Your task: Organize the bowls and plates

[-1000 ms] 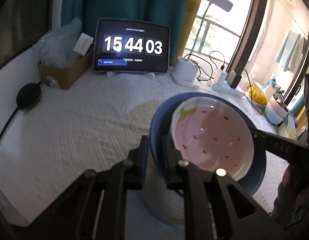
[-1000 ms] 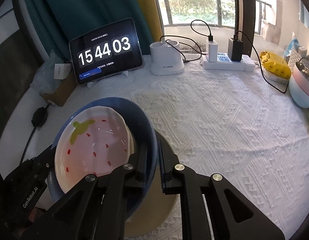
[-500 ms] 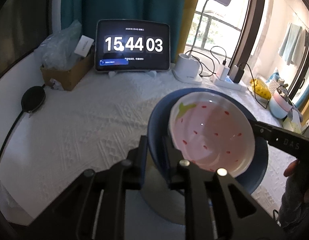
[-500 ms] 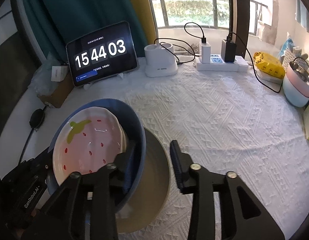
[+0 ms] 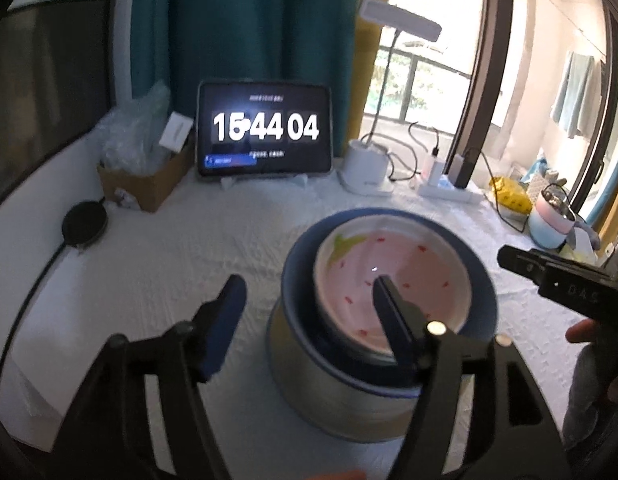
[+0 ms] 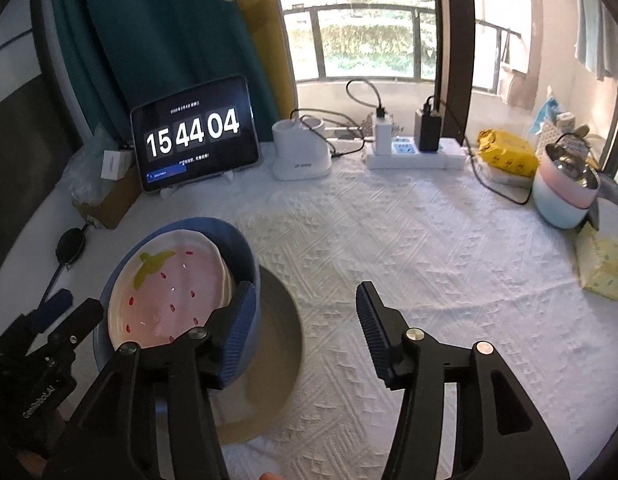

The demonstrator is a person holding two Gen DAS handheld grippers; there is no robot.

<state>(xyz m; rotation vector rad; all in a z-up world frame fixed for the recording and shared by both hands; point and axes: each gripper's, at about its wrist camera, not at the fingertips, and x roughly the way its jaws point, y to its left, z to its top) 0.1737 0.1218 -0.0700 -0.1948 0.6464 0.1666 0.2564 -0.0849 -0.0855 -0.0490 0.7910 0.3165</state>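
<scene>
The strawberry plate (image 6: 171, 294) sits nested in the blue bowl (image 6: 245, 256), which sits in a grey bowl (image 6: 277, 356) on the white tablecloth (image 6: 409, 248). The left gripper (image 5: 309, 300) and the right gripper (image 6: 305, 312) have both just been opening and stand spread, gripping nothing.

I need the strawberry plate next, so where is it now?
The strawberry plate sits nested in the blue bowl on the beige dish, lower left in the right wrist view, in front of the clock tablet.
</scene>
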